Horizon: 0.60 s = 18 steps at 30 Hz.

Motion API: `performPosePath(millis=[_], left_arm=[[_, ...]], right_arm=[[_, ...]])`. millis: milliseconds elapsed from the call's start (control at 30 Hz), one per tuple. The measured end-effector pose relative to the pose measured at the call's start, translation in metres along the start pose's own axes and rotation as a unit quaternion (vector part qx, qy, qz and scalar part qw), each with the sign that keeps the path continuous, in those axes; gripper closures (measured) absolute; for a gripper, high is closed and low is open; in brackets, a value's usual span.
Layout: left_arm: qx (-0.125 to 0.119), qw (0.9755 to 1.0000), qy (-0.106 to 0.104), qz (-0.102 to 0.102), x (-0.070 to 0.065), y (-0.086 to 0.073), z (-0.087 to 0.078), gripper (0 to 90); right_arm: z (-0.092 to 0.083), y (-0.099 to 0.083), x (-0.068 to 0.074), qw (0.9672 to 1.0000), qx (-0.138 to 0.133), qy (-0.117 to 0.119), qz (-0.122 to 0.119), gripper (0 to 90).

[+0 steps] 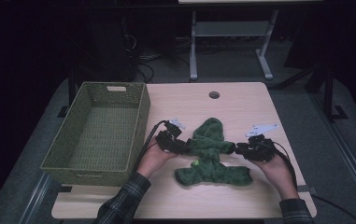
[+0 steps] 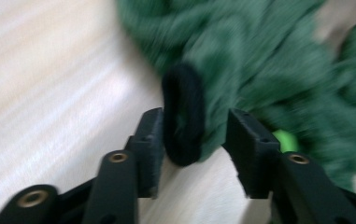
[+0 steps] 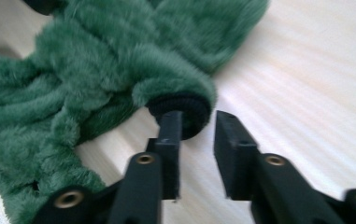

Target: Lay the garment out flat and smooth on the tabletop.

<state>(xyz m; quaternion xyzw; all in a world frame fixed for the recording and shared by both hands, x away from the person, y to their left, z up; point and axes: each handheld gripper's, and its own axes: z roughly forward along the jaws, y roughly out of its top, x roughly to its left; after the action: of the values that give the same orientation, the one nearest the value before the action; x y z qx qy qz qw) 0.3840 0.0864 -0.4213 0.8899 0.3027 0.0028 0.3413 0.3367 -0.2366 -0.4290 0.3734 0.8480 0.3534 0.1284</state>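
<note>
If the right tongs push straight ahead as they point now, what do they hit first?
Most likely the black cuff of the green fleece garment, right at the tips of the right tongs; depth is hard to judge.

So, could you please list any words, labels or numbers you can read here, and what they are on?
No readable text.
The pale tag on the far wall of the woven basket: too small to read.
The bright green patch on the green fleece garment: blurred, no lettering to make out.

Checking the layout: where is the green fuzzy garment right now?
In the high view, the green fuzzy garment lies on the table, right of the woven basket.
</note>
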Motion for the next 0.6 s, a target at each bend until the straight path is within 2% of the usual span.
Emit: performPosePath(millis=[33,67,133,167,200,267,333,400,433,467,567,600], left_arm=[[-0.007,1.0000,0.001,0.006,-0.001,0.003,-0.005,51.9],[-0.024,0.9997,0.000,0.007,-0.003,0.009,-0.014,50.4],[-0.033,0.9994,0.000,0.006,-0.004,0.010,-0.016,50.1],[-0.035,0.9993,0.003,0.012,-0.003,0.014,-0.018,50.1],[-0.042,0.9991,0.009,0.008,-0.001,0.019,-0.016,50.1],[-0.043,0.9991,0.008,0.002,0.001,0.022,-0.014,50.1],[-0.051,0.9987,0.007,-0.001,0.008,0.027,-0.009,50.0],[-0.055,0.9984,0.010,-0.005,0.014,0.032,-0.004,50.2],[-0.058,0.9982,0.012,-0.008,0.018,0.034,-0.002,50.2],[-0.058,0.9981,0.017,-0.011,0.025,0.038,0.004,50.6],[-0.059,0.9980,0.018,-0.016,0.031,0.041,0.012,51.0],[-0.055,0.9981,0.019,-0.019,0.035,0.043,0.016,50.9]], right_arm=[[-0.004,0.000,0.000,0.9999,-0.008,0.005,0.009,66.4],[-0.012,0.003,-0.002,0.9999,-0.011,0.000,0.010,64.8],[-0.015,0.005,-0.003,0.9998,-0.018,0.001,0.010,64.2],[-0.018,0.010,-0.007,0.9993,-0.032,0.004,0.018,63.9],[-0.017,0.013,-0.009,0.9992,-0.032,0.006,0.022,63.9],[-0.009,0.021,-0.014,0.9995,-0.026,0.002,0.020,63.4],[-0.005,0.025,-0.016,0.9993,-0.028,0.005,0.024,63.1],[0.009,0.036,-0.023,0.9989,-0.024,0.015,0.038,62.3],[0.009,0.036,-0.023,0.9989,-0.024,0.015,0.038,62.3],[0.017,0.042,-0.027,0.9984,-0.027,0.023,0.044,61.2],[0.026,0.048,-0.029,0.9984,-0.024,0.019,0.048,60.8],[0.035,0.051,-0.032,0.9980,-0.030,0.023,0.050,59.0]])
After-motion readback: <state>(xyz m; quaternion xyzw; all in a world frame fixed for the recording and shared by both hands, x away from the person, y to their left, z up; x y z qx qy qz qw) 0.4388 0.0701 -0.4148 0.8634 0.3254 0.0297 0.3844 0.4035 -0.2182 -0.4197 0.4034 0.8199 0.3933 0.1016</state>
